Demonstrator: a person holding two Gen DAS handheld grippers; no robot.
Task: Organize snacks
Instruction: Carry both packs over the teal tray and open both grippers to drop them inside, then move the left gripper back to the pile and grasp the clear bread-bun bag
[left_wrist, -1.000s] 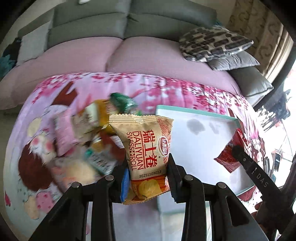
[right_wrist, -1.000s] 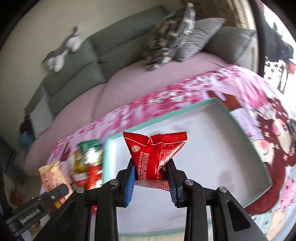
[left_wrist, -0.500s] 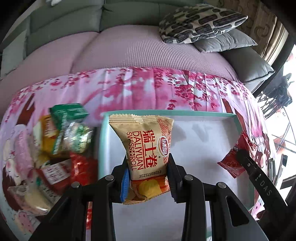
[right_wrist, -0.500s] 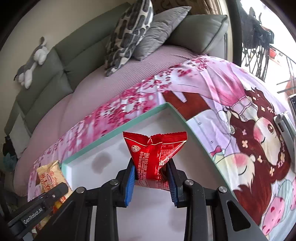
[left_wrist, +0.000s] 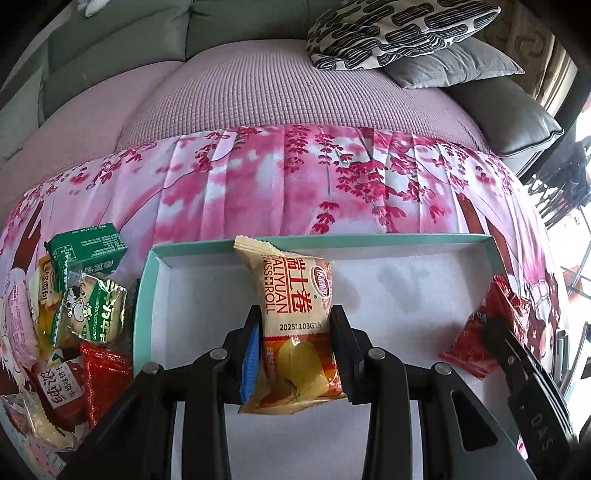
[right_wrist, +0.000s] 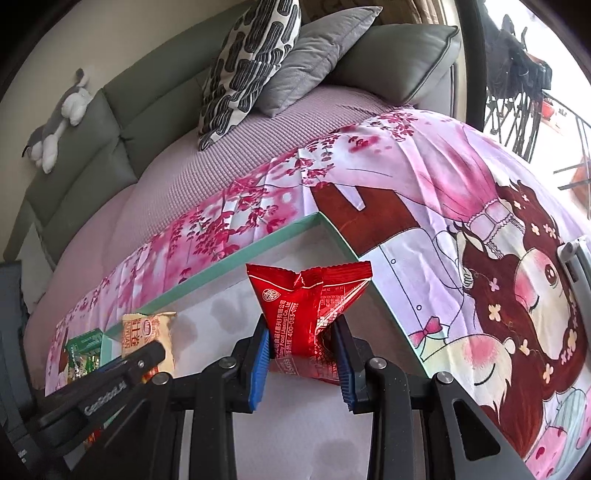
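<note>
1. Left gripper (left_wrist: 297, 339) clamped on a beige Swiss roll pack (left_wrist: 295, 314), up over the teal tray (left_wrist: 369, 239).
2. Right gripper (right_wrist: 301, 354) pinching a red packet (right_wrist: 306, 306), above the tray's right side.
3. Snack pile (left_wrist: 74, 325) left of tray, probably touching its edge.

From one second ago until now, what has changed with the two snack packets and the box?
Both tongs carried their packets in over the teal-rimmed box. The left tongs moved from above the snack pile to over the box's left part, holding the Swiss roll packet. The right tongs came lower with the red packet. Both grips are unchanged, nothing was released, and the box is still empty.
</note>
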